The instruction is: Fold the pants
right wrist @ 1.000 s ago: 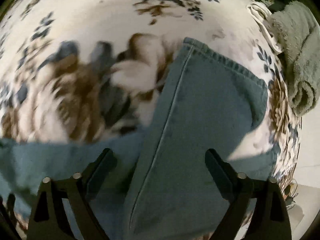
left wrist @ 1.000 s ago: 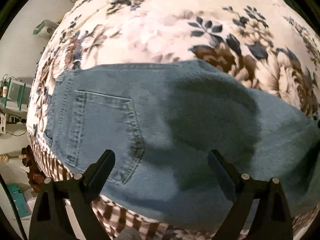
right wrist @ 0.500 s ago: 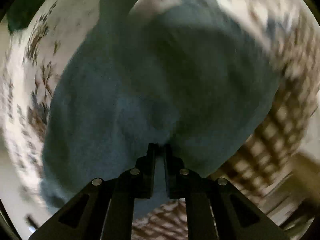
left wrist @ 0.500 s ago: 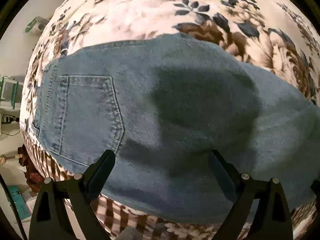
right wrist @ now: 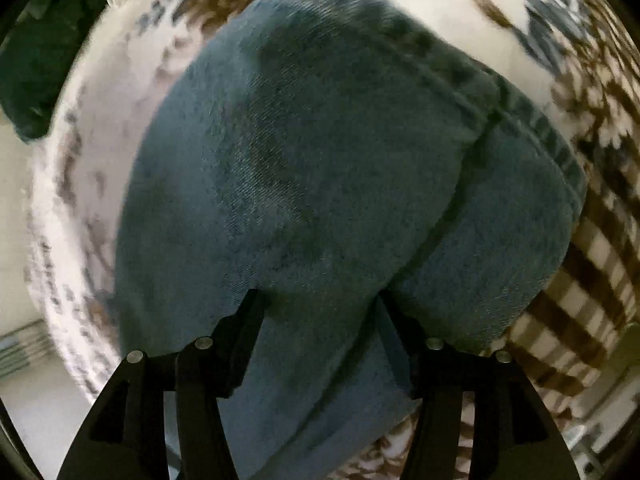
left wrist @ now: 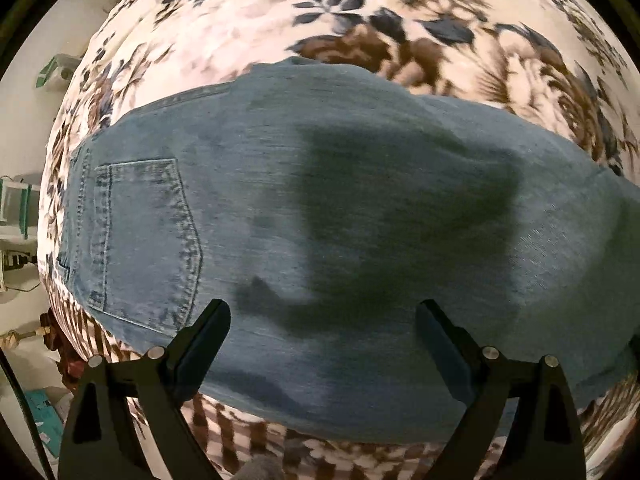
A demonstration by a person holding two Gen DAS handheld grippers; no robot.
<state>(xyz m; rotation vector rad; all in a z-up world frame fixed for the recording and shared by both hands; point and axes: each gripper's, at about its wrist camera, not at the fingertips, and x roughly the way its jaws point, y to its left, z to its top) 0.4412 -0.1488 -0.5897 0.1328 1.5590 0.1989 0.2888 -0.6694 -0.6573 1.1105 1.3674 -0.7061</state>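
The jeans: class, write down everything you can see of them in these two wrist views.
The jeans are faded blue denim, lying flat on a floral blanket. The left wrist view shows a stitched back pocket at the left and a dark shadow across the middle. The left gripper hovers open above the cloth. In the right wrist view a stitched hem and a seam show; the right gripper stands partly open with denim between its fingers.

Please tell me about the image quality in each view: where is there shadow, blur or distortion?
Left wrist view: a large dark shadow falls across the middle of the jeans; the floral blanket looks slightly smeared, and the fisheye bulges the scene. Right wrist view: dimmer, the blanket's pattern heavily motion-blurred, the denim somewhat sharper.
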